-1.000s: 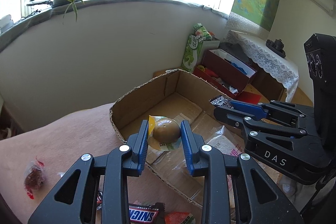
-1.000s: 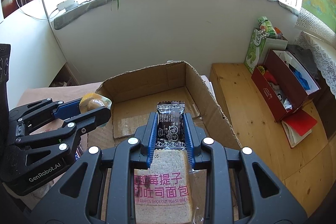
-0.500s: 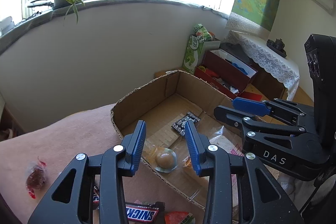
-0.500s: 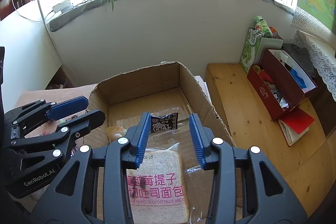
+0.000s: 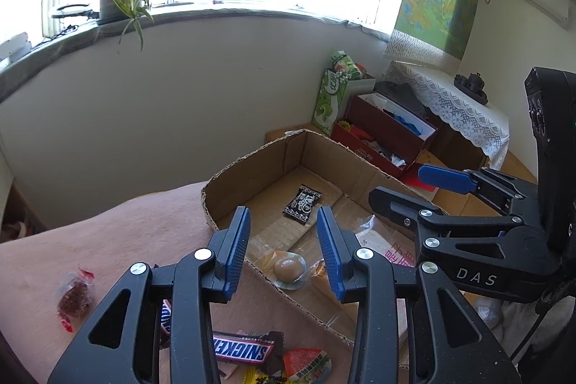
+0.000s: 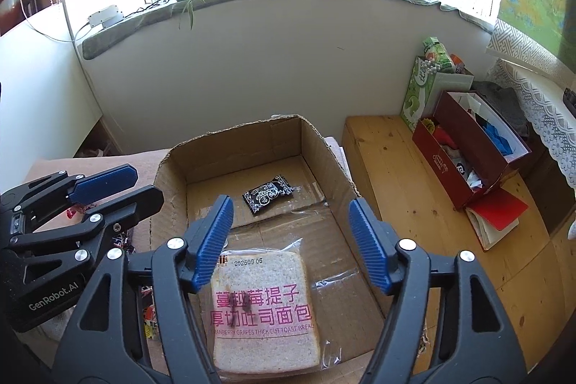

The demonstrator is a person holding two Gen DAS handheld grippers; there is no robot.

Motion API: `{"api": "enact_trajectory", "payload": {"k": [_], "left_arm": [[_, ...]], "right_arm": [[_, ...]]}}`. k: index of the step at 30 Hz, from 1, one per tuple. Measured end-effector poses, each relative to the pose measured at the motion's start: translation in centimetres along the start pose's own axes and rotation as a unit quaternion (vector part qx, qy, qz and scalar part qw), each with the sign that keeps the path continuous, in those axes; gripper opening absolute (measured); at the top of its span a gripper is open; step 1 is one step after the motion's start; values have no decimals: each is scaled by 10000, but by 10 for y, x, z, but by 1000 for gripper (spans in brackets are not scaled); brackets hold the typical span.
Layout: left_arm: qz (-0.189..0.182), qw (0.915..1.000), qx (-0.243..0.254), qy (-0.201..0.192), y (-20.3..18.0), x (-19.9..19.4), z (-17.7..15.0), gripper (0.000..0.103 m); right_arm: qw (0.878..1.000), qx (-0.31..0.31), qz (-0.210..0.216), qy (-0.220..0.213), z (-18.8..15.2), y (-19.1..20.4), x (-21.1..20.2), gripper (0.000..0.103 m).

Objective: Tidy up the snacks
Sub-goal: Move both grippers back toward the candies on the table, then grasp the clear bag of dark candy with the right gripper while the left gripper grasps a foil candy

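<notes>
- Since a second ago both grippers have let go: the round brown snack in a clear wrapper (image 5: 287, 269) that sat between the left fingers now lies on the floor of the cardboard box (image 5: 252, 175), and the black sachet (image 6: 268, 193) that the right fingers held now rests at mid-floor of the box.
- The left gripper (image 5: 284, 249) hangs above the box's near rim, lower centre of its frame, fingers apart with nothing between them.
- The right gripper (image 6: 289, 242) hovers over the box with its jaws opening wide; nothing is between them.
- Below the right gripper, in the lower centre of its frame, the packaged toast slice (image 6: 264, 308) lies flat in the box.
- Snacks not yet boxed lie on the pinkish cloth (image 5: 108, 240) along the bottom edge of the left view: a Snickers bar (image 5: 241, 349), an orange-and-green packet (image 5: 306, 362) beside it, and a red-wrapped candy (image 5: 73, 299) at the lower left.
- The coming pick likely turns on this: the Snickers bar lies below and behind the left fingertips, its long axis running across the frame, so the left gripper is the nearer one and would have to draw back toward the bottom edge.
</notes>
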State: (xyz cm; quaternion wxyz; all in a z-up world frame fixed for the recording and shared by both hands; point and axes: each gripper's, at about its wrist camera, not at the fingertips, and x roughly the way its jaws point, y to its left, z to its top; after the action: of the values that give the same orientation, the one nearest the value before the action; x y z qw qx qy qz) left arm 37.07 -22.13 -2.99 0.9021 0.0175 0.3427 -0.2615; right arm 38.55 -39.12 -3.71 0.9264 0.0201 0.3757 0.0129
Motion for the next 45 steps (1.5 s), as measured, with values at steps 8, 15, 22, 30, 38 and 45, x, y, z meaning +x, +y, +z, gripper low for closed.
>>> {"api": "enact_trajectory", "payload": {"k": [8, 15, 22, 30, 38, 45], "left_arm": [[105, 9998, -74, -182, 14, -30, -7, 42], [311, 9986, -319, -269, 48, -56, -17, 42], [561, 9960, -626, -312, 88, -81, -32, 42], [885, 9904, -1046, -182, 137, -92, -52, 42], [884, 9879, -1276, 36, 168, -83, -66, 51], [746, 9885, -1267, 356, 176, -53, -72, 51]], "right_arm": [[9999, -79, 30, -129, -6, 19, -24, 81], [9991, -201, 262, -249, -16, 45, -41, 81], [9961, -444, 713, -258, -26, 80, -52, 81], [9876, -956, 1241, -7, -42, 133, -45, 81], [9723, -1528, 1748, 274, -58, 190, -19, 81], [9566, -1985, 2058, 566, -69, 230, 11, 81]]}}
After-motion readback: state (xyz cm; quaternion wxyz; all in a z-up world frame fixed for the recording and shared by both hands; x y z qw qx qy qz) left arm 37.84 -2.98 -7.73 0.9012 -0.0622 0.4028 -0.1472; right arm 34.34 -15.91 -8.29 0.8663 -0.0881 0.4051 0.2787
